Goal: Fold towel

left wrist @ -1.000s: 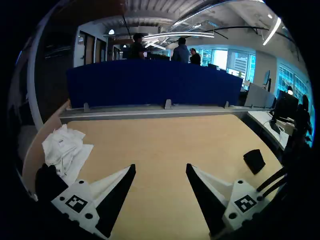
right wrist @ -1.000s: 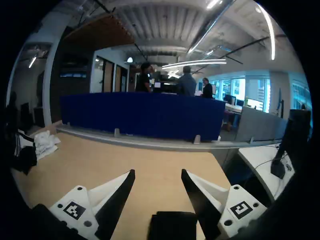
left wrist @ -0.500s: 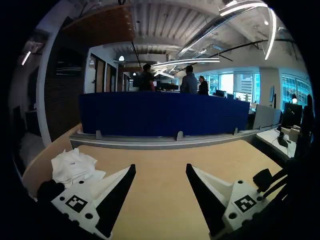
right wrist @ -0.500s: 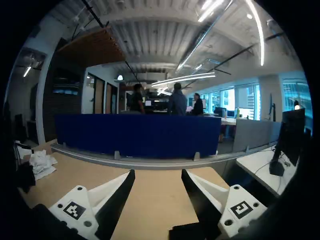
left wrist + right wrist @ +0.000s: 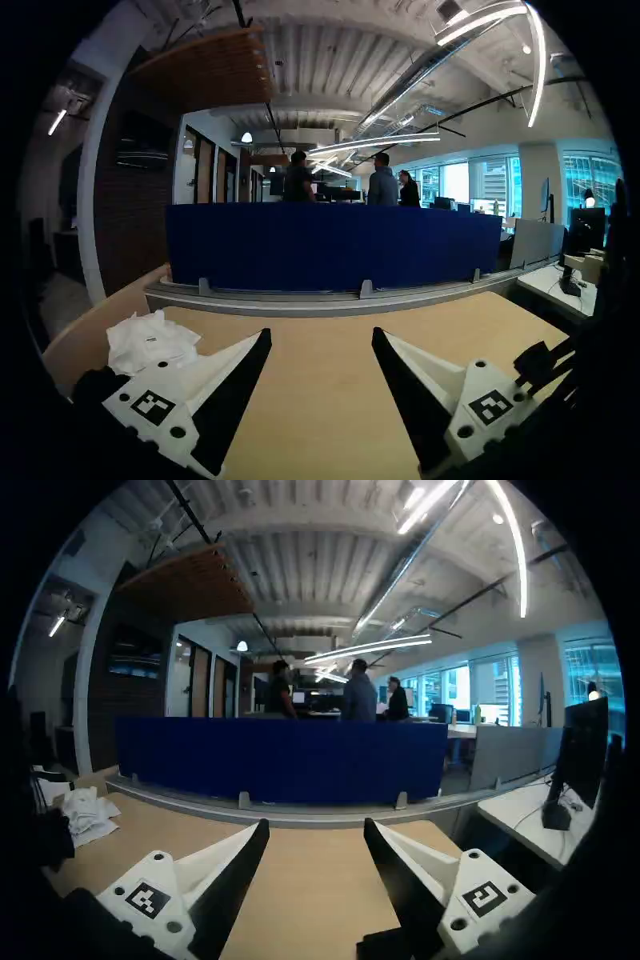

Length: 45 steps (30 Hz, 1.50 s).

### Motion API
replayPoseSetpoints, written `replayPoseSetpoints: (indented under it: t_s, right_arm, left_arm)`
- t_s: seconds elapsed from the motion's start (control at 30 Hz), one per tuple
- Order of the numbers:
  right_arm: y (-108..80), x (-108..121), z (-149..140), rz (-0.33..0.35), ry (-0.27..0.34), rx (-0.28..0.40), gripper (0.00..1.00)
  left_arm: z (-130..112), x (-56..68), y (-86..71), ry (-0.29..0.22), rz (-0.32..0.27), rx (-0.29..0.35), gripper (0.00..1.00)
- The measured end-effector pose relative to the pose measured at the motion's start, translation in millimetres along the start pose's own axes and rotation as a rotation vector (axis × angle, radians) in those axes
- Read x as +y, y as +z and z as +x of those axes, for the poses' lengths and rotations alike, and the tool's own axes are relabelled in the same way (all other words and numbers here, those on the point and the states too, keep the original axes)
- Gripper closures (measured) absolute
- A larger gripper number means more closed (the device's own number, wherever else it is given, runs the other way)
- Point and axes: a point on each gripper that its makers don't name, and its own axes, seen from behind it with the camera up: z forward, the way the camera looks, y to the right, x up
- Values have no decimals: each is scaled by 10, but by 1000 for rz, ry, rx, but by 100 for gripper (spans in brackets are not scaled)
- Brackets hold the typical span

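Spread wide and gripping nothing: left gripper (image 5: 320, 334), low over the wooden table (image 5: 320, 424). Likewise parted and empty: right gripper (image 5: 316, 826), with a small dark object (image 5: 392, 946) on the tabletop by its right finger. Just beyond the left gripper's left finger, crumpled in a heap near the table's left edge: white towel (image 5: 152, 340), apart from both tools; well off to the left in the right gripper view. Bare tabletop between tool and cloth. Farther back, along the table's far edge, a blue partition (image 5: 336, 244); behind it, three people (image 5: 384, 182) standing. To the right, a monitor (image 5: 580, 752) on a neighbouring desk.
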Motion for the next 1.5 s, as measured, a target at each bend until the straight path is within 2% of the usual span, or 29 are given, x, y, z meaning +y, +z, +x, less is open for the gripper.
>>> replayPoseSetpoints:
  t_s: [0.2, 0.4, 0.67, 0.87, 0.97, 1.27, 1.5]
  right_arm:
    - [1, -135, -11, 15, 3, 13, 8]
    - [23, -264, -188, 41, -12, 3, 0]
    - [20, -327, -318, 47, -29, 15, 0]
    - [-25, -391, -319, 60, 5, 34, 0]
    - [-30, -422, -322, 73, 19, 43, 0]
    - [-31, -419, -326, 74, 14, 40, 0]
    - [-37, -385, -479, 59, 3, 23, 0]
  left_arm:
    - [-50, -26, -13, 7, 7, 26, 7]
    - [-196, -60, -39, -2, 28, 43, 7]
    - [-404, -42, -46, 36, 43, 82, 7]
    - [-552, -14, -51, 61, 57, 108, 7]
    - [-630, -11, -72, 57, 60, 118, 7]
    - [-839, -214, -138, 44, 98, 135, 7]
    - [-1000, -339, -135, 32, 101, 152, 7]
